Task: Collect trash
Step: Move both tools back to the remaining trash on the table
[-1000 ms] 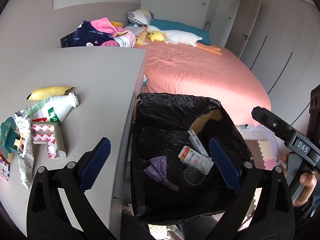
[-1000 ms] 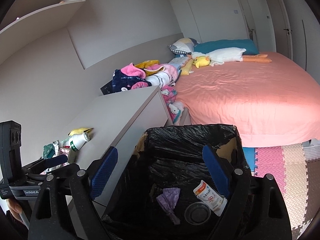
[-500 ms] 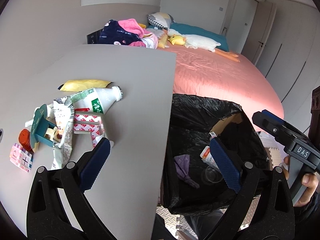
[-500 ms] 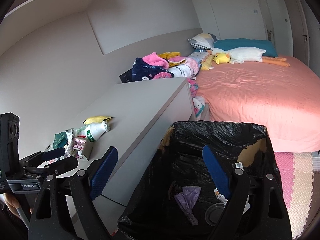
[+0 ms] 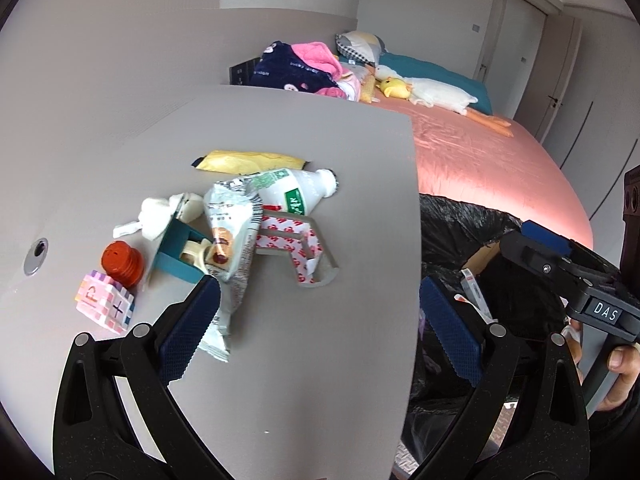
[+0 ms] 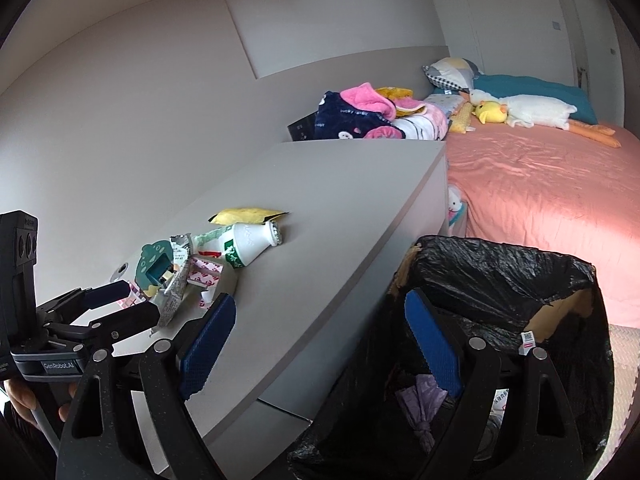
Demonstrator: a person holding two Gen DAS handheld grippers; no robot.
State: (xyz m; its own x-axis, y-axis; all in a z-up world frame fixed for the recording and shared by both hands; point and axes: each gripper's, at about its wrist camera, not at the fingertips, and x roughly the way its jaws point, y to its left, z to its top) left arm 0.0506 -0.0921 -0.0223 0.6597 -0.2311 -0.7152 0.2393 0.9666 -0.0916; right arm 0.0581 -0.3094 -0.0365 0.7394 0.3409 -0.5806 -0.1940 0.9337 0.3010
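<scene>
A pile of trash lies on the grey desk [image 5: 300,360]: a white bottle with a green label [image 5: 294,194], a yellow wrapper [image 5: 248,160], a silver snack wrapper [image 5: 230,240], a red-and-white printed box [image 5: 296,248], a red cap [image 5: 120,260], a teal piece [image 5: 176,248] and a pink checkered packet [image 5: 106,306]. The bin with a black bag [image 6: 500,312] stands right of the desk and holds trash. My left gripper [image 5: 316,332] is open and empty just in front of the pile. My right gripper [image 6: 316,344] is open and empty over the bin's near edge.
A bed with a pink sheet [image 6: 540,184] lies beyond the bin, with pillows, a plush duck [image 6: 520,112] and a heap of clothes [image 6: 372,116]. A wall runs along the desk's left side. Foam mats cover the floor at right.
My left gripper has swung left from over the bin to the desk, and the trash pile is now close in front of it. My right gripper has also turned left.
</scene>
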